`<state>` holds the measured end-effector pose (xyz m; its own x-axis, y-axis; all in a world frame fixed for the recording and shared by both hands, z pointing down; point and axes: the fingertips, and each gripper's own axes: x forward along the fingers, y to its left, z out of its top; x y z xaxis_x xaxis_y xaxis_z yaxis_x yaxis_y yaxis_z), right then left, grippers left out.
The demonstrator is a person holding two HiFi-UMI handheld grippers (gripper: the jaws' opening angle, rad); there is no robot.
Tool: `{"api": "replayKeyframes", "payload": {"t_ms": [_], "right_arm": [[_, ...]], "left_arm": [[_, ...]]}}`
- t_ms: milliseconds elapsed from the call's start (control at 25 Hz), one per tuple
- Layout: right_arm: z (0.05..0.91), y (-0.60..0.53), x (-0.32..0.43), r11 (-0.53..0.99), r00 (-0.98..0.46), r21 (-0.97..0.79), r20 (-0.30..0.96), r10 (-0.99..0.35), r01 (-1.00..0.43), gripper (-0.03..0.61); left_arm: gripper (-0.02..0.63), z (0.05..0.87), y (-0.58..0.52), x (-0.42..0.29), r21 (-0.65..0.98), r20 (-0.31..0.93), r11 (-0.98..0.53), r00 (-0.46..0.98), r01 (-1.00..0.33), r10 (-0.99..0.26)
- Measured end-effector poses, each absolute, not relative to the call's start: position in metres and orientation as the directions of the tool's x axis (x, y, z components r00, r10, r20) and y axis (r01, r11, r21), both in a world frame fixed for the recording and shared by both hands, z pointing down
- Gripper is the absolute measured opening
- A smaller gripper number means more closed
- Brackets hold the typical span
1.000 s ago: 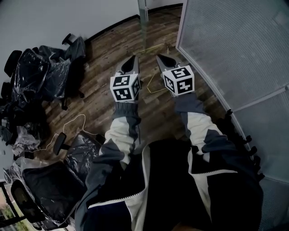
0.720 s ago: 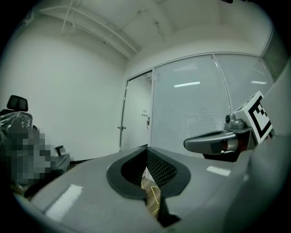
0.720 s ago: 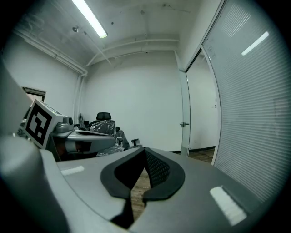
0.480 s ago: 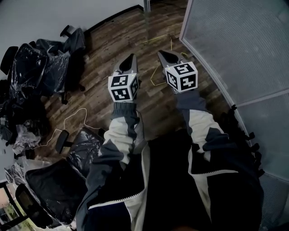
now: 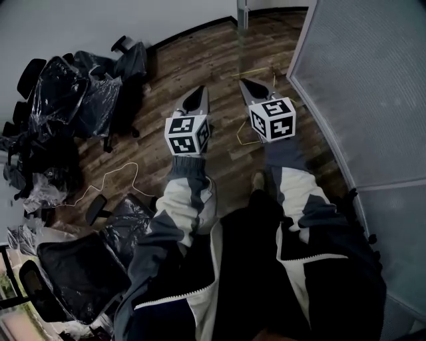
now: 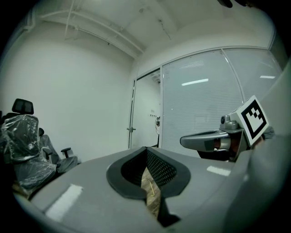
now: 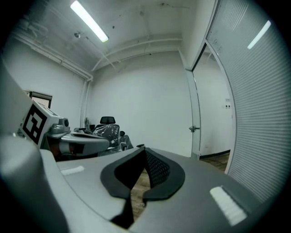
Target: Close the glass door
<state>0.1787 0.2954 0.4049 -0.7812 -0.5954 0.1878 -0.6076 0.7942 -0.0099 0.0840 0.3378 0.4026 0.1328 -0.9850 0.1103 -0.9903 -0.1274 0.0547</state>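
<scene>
ahead: wood floor (image 5: 200, 60) free — up to glass door (image 5: 243, 14), apparently | left: wrapped chairs (image 5: 70, 100) | right: glass partition (image 5: 373, 80) close

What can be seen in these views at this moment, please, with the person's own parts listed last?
office chairs: several, black, plastic-wrapped, left side
floor: one, brown wood planks
glass partition: one, frosted, right side
glass door: one, clear, far end
wire: one, yellow, floor below right gripper
cable: one, white, floor beside chairs
left gripper, right gripper: two, grey, side by side, fingers shut, empty
sleeves: two, grey-white
</scene>
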Motion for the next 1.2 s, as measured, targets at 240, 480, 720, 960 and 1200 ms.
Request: {"api": "replayKeyframes", "payload": {"t_ms": [240, 480, 720, 960, 1200], "right_arm": [[0.397, 0.221, 0.163, 0.853, -0.842, -0.008, 0.165, -0.513, -0.522, 0.005], [0.383, 0.134, 0.167, 0.860, -0.849, 0.035, 0.148, -0.508, -0.509, 0.005], [0.394, 0.089, 0.153, 0.889, -0.873, 0.031, 0.176, -0.456, -0.458, 0.005], [0.410, 0.056, 0.113, 0.907, -0.885, 0.032, 0.204, -0.418, -0.421, 0.005], [0.420, 0.006, 0.070, 0.886, -0.861, 0.066, 0.212, -0.462, -0.459, 0.005]], "left_arm": [[0.002, 0.401, 0.268, 0.080, 0.045, 0.120, -0.051, 0.056, -0.998, -0.991], [0.002, 0.388, 0.191, 0.078, 0.045, 0.107, 0.019, -0.014, -0.999, -0.994], [0.002, 0.392, 0.147, 0.069, 0.044, 0.121, 0.047, -0.042, -0.998, -0.992], [0.002, 0.404, 0.110, 0.030, 0.062, 0.143, 0.076, -0.066, -0.995, -0.988], [0.002, 0.419, 0.058, -0.020, 0.078, 0.112, 0.049, -0.040, -0.996, -0.993]]}}
